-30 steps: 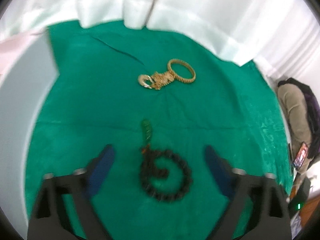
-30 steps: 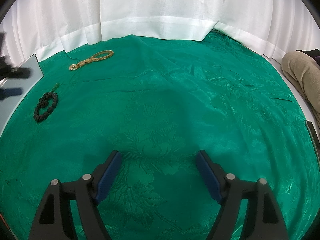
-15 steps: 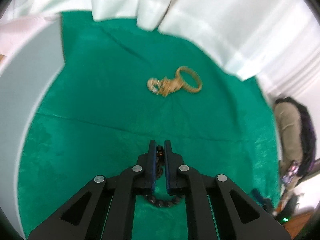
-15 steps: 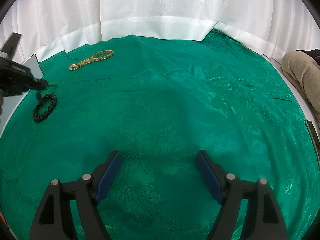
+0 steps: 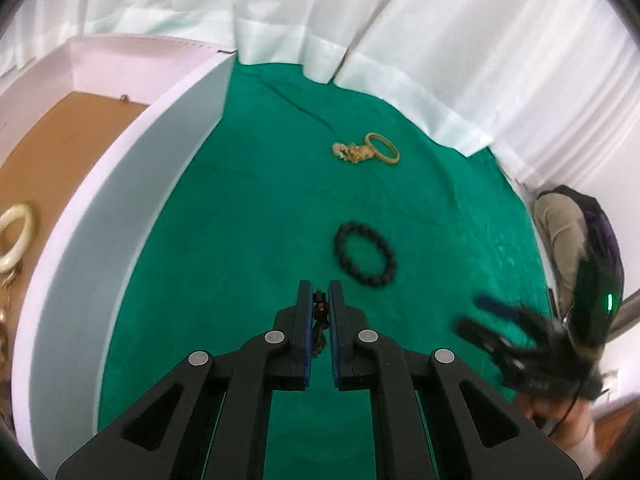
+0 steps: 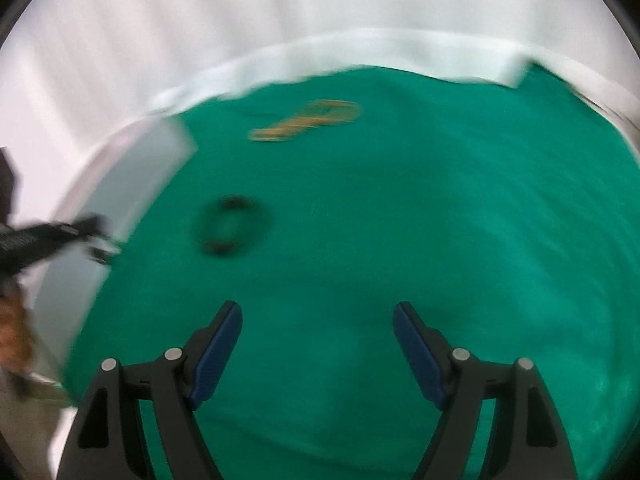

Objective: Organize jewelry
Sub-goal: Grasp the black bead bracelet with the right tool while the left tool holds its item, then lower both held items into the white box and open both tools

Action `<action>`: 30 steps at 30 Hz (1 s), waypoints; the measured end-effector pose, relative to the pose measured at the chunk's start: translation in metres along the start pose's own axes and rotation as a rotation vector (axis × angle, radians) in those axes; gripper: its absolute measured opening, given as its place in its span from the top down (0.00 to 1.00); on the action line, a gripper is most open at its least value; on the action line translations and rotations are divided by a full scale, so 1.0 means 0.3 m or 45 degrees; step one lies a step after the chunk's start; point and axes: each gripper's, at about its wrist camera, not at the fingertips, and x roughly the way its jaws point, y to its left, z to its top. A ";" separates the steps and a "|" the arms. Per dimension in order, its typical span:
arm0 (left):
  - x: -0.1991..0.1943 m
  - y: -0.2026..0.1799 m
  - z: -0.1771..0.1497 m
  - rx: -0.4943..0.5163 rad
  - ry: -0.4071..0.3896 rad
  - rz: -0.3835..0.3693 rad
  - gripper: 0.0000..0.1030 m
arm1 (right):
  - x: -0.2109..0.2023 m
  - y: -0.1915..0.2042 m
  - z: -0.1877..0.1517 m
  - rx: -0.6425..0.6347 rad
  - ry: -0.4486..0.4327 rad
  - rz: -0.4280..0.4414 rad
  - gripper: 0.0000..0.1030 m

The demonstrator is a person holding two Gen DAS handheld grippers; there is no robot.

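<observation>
My left gripper (image 5: 319,294) is shut on a beaded string with an orange bead (image 5: 319,312) and holds it above the green cloth (image 5: 260,208), beside the white box (image 5: 120,208). A black bead bracelet (image 5: 365,255) lies on the cloth just ahead; it shows blurred in the right wrist view (image 6: 232,227). A gold bangle with a chain (image 5: 366,149) lies farther back and also shows blurred in the right wrist view (image 6: 308,120). My right gripper (image 6: 318,340) is open and empty above the cloth; it appears in the left wrist view (image 5: 500,328).
The white box has a brown floor (image 5: 48,152) holding a cream bangle (image 5: 16,232). White curtains (image 5: 360,20) hang behind the table. A seated person (image 5: 568,232) is at the far right edge.
My left gripper closed on the beaded string and lifted it toward the box; a black bracelet stayed on the cloth. My right gripper swung left toward the jewelry.
</observation>
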 end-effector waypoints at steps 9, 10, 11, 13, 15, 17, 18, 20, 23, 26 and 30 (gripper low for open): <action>-0.143 0.042 -0.050 -0.026 -0.063 -0.008 0.95 | 0.391 0.241 0.170 -0.306 0.212 -0.107 0.78; -0.169 0.045 -0.054 -0.022 -0.073 -0.014 0.95 | 0.387 0.245 0.172 -0.315 0.190 -0.129 0.88; -0.187 0.047 -0.056 -0.021 -0.081 -0.019 0.95 | 0.384 0.242 0.173 -0.297 0.202 -0.114 0.88; -0.243 0.051 -0.059 -0.019 -0.106 -0.038 0.95 | 0.333 0.220 0.186 -0.213 0.171 -0.060 0.88; -0.330 0.065 -0.056 -0.024 -0.153 -0.072 0.95 | 0.268 0.206 0.207 -0.153 0.129 -0.005 0.88; -0.417 0.082 -0.053 -0.022 -0.208 -0.080 0.95 | 0.175 0.214 0.246 -0.099 0.074 0.088 0.88; -0.460 0.097 -0.054 -0.021 -0.239 -0.073 0.95 | 0.134 0.228 0.263 -0.094 0.048 0.119 0.88; -0.545 0.140 -0.053 -0.029 -0.296 -0.044 0.95 | 0.049 0.296 0.318 -0.096 -0.010 0.199 0.88; -0.653 0.230 -0.058 -0.058 -0.372 0.047 0.95 | -0.054 0.415 0.373 -0.118 -0.078 0.339 0.88; -0.719 0.333 -0.068 -0.099 -0.418 0.170 0.95 | -0.102 0.561 0.400 -0.162 -0.112 0.454 0.88; -0.721 0.500 -0.058 -0.195 -0.406 0.311 0.95 | -0.087 0.780 0.420 -0.251 -0.112 0.597 0.88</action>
